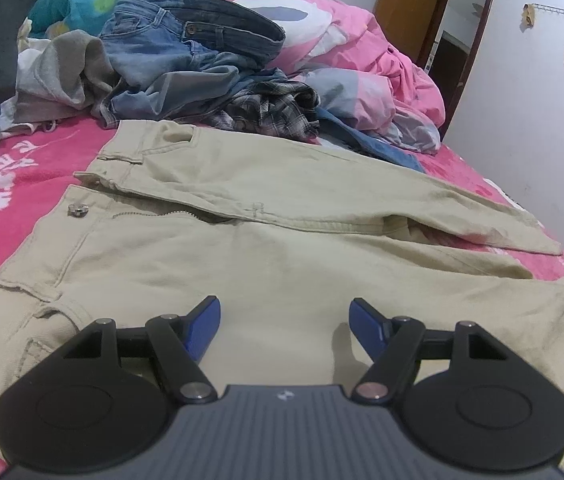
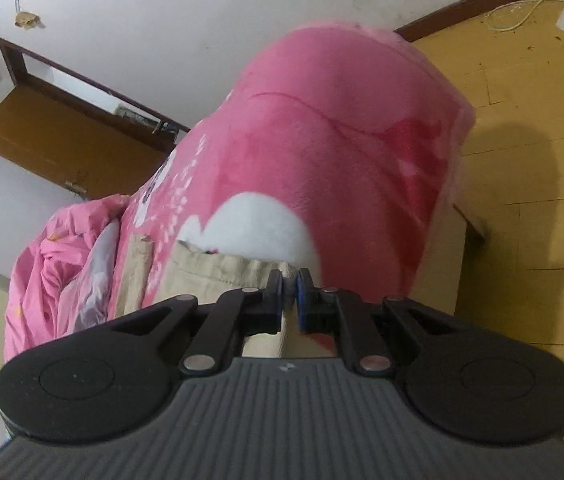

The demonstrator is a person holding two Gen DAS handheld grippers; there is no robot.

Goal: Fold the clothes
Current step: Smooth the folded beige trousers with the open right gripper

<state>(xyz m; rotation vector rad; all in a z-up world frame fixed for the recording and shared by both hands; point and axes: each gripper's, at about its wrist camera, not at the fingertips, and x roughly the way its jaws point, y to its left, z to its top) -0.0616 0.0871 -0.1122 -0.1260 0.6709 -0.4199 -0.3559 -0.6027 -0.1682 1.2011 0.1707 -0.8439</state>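
Khaki trousers (image 1: 241,264) lie spread flat on the pink blanket (image 1: 13,208), waistband to the left and legs running right. My left gripper (image 1: 285,304) hovers low over the near hip area, jaws open with only cloth beneath them. In the right wrist view one trouser leg end (image 2: 217,276) lies near the bed's corner. My right gripper (image 2: 290,280) is shut there, with a thin strip of khaki cloth pinched between its blue pads (image 2: 302,292). The view is blurred.
Behind the trousers is a pile of jeans (image 1: 169,36), a grey sweatshirt (image 1: 61,68) and a plaid shirt (image 1: 273,112). A pink duvet (image 1: 382,72) is bunched at the back right. Beyond the bed corner lies wooden floor (image 2: 522,160).
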